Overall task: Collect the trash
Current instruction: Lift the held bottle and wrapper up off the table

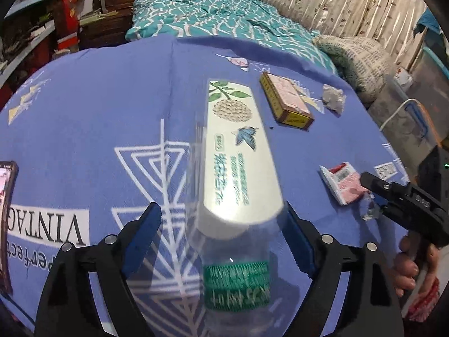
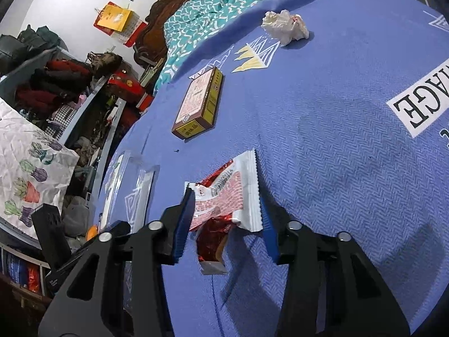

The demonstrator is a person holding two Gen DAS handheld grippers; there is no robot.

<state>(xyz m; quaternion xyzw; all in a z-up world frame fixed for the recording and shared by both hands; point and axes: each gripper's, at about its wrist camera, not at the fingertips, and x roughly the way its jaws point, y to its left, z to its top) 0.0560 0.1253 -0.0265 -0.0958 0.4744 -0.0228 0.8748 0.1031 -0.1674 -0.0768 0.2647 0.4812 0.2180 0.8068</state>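
Observation:
A clear plastic bottle [image 1: 235,185] with a white and green label lies on the blue cloth [image 1: 98,98], its capped end between the fingers of my left gripper [image 1: 221,216], which stands open around it. My right gripper [image 2: 227,213] is open around a red and white snack wrapper [image 2: 224,196] lying on the cloth; the wrapper also shows in the left wrist view [image 1: 341,181]. A brown and pink carton [image 1: 286,101] [image 2: 197,104] and a crumpled tissue [image 1: 332,98] [image 2: 284,26] lie farther off.
A bed with a teal patterned cover [image 1: 219,14] lies beyond the cloth. Cluttered shelves [image 2: 56,90] stand to one side. A phone [image 1: 5,219] lies at the left edge of the cloth. A floral paper bag [image 2: 25,163] hangs by the shelves.

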